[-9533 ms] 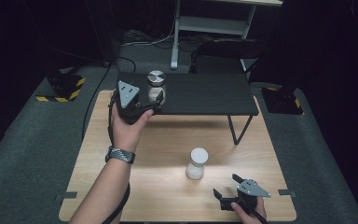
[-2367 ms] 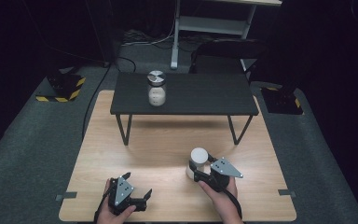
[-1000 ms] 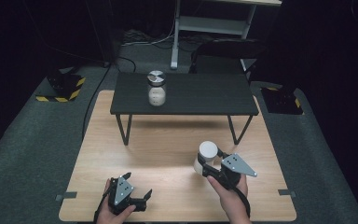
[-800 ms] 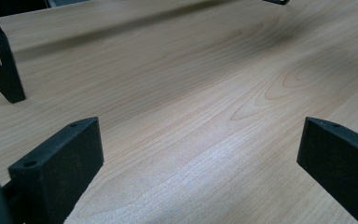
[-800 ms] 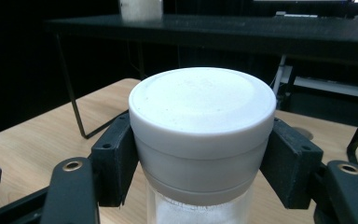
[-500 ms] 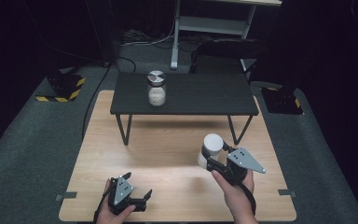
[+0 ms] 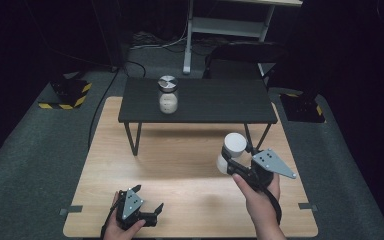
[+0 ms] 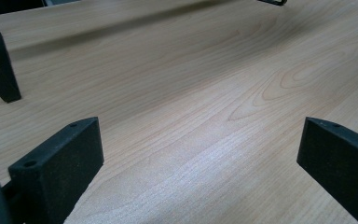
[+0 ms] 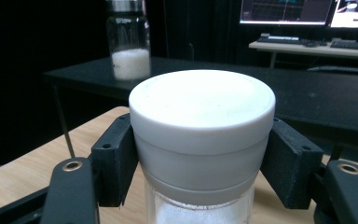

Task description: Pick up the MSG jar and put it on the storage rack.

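Left gripper (image 7: 147,212) low at the near edge of the wooden table (image 7: 180,170), held in the left hand (image 7: 122,227), jaws spread wide with nothing but bare wood grain between them in the left gripper view (image 8: 200,140). Ahead of it and to its left in that view, one thin black leg (image 8: 0,70) of the small black bench (image 7: 195,102), planted on the wood. Farther back, across the middle of the table, that bench standing on its slim legs, its dark top carrying a glass jar with a metal lid (image 7: 168,94) toward its left end, white contents in the lower part. To the right, right gripper (image 7: 235,162) lifted clear of the tabletop in the right hand (image 7: 257,197), jaws clamped on the white-lidded jar (image 7: 232,150), pads pressed against either side of the white cap (image 9: 200,121), glass and white contents just below. Jar upright, near the bench's right front leg (image 7: 250,140) and lower than the bench top. Beyond the held jar in the right gripper view, the bench edge lying across the way, with the metal-lidded jar (image 9: 129,42) standing off to the left on it. Dark floor matting (image 7: 40,145) around the table, a yellow-and-black striped block (image 7: 70,95) off to the far left.
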A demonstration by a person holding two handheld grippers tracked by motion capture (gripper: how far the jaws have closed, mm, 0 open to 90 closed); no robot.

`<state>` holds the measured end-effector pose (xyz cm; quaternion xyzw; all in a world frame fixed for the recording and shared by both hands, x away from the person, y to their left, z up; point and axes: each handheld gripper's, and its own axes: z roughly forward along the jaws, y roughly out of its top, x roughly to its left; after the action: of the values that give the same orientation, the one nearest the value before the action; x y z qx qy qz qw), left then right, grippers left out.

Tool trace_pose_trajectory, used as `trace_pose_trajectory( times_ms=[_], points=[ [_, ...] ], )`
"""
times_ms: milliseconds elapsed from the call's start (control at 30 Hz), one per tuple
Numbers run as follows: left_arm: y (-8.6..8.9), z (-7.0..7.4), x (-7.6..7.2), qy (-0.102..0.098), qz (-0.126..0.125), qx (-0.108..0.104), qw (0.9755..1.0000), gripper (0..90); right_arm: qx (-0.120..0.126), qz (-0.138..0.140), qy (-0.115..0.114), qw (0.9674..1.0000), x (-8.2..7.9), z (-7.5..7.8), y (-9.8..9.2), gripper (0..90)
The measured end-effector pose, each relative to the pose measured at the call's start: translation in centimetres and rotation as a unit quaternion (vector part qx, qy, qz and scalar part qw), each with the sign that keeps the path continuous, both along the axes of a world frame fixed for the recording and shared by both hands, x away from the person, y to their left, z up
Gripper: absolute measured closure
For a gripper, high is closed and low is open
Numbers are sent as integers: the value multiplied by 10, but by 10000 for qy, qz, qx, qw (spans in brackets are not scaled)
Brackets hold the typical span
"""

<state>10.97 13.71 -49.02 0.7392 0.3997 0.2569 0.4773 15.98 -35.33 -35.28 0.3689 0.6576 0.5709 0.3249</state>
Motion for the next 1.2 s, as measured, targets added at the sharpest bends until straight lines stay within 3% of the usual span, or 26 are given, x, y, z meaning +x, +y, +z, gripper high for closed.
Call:
trace_pose_trajectory(
  times_ms=[533, 867, 1200],
  points=[
    [0, 0, 0, -8, -15, 6, 10000, 3, 126, -113, -137, 9998, 18, 31, 6, 339],
    [0, 0, 0, -2, -25, 3, 10000, 3, 71, -198, -258, 9994, 32, 52, 11, 339],
    [-1, 0, -1, -31, -51, 31, 10000, 3, 34, -276, -241, 9993, 48, 65, 17, 339]
  ],
)
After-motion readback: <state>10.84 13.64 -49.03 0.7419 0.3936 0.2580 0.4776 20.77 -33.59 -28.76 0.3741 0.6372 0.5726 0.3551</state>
